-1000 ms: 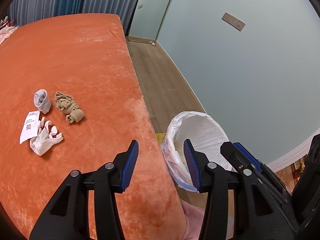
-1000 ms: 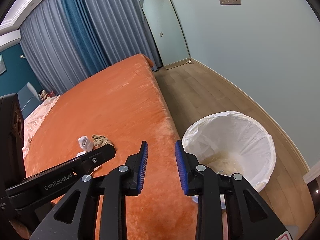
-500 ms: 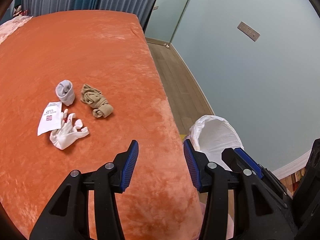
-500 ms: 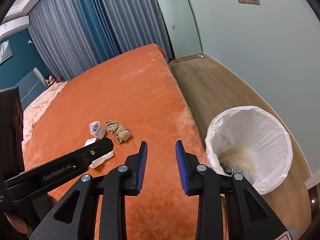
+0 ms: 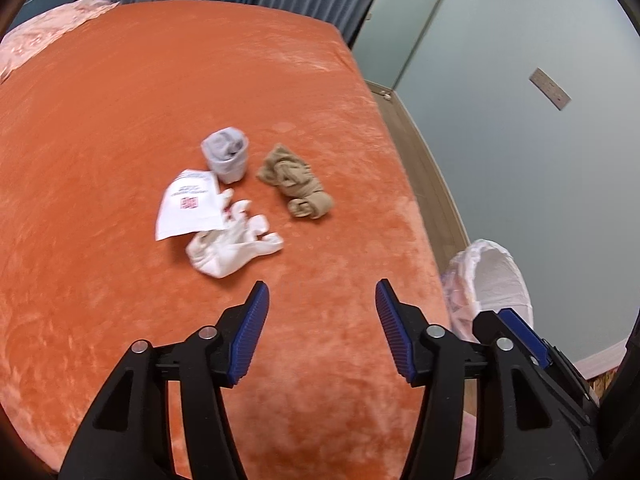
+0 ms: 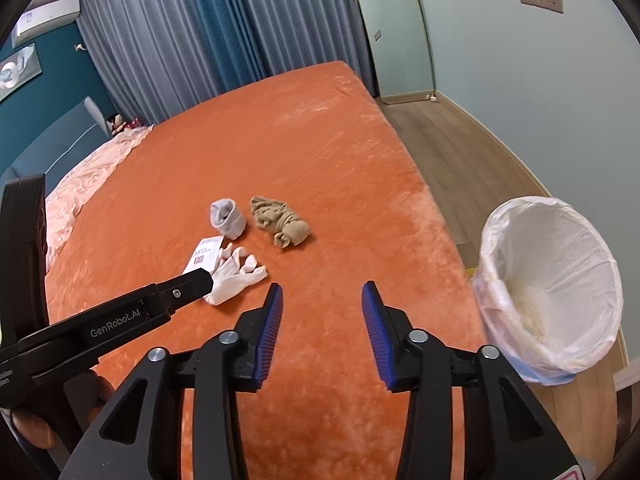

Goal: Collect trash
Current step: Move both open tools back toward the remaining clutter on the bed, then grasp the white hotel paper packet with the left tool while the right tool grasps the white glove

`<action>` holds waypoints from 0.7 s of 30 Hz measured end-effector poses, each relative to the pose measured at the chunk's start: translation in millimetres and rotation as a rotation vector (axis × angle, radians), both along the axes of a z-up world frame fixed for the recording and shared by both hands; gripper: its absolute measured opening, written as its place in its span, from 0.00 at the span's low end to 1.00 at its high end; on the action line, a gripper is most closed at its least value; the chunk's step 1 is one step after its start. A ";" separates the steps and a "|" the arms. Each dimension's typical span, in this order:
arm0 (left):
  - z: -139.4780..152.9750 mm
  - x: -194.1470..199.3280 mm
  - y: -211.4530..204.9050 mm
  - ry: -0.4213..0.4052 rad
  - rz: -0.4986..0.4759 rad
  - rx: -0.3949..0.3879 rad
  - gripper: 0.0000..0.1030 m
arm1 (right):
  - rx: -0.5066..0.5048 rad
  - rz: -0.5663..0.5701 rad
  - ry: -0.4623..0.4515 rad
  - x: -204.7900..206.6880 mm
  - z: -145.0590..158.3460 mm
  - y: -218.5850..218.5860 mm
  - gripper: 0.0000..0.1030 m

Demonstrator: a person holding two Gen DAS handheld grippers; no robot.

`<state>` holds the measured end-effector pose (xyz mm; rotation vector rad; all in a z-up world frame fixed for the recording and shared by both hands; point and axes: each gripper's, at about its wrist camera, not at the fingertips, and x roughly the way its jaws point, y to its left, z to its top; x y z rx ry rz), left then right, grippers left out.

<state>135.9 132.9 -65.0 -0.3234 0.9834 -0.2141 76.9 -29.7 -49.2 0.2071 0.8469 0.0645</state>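
Trash lies in a small cluster on the orange bed (image 5: pixel 120 120), near the middle of the left wrist view: a white crumpled glove (image 5: pixel 232 246) touching a white paper slip (image 5: pixel 188 210) with red print, a rolled grey sock (image 5: pixel 226 154) just above them, and a beige bundled stocking (image 5: pixel 296 186) to the right, apart from the sock. In the right wrist view the same cluster sits left of center, the glove (image 6: pixel 236 274) partly covered by a finger of the left tongs. The white-lined trash bin (image 6: pixel 548 276) stands on the wooden floor (image 6: pixel 460 160) at the right of that frame, just beside the bed's edge. The left tongs (image 5: pixel 320 320) are released, blue pads wide apart, hanging over bare blanket below the glove. The right tongs (image 6: pixel 322 320) are likewise released, holding nothing, above the blanket between the cluster and the bin. Grey and blue curtains (image 6: pixel 240 20) hang behind the bed.
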 end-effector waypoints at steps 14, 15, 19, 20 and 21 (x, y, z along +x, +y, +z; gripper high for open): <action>-40.6 -7.7 80.9 0.076 0.149 0.058 0.69 | -0.015 0.109 0.102 10.4 -49.8 73.3 0.55; -42.6 -6.7 84.8 0.081 0.156 0.058 0.70 | -0.014 0.110 0.108 11.8 -53.7 77.2 0.56; -50.8 -3.8 104.2 0.100 0.195 0.066 0.74 | -0.022 0.122 0.137 18.1 -69.2 92.3 0.57; -52.7 -2.1 108.1 0.103 0.200 0.067 0.74 | -0.025 0.127 0.145 20.4 -73.2 96.1 0.57; -54.4 -0.4 111.1 0.105 0.202 0.068 0.74 | -0.026 0.131 0.150 22.7 -76.6 99.7 0.57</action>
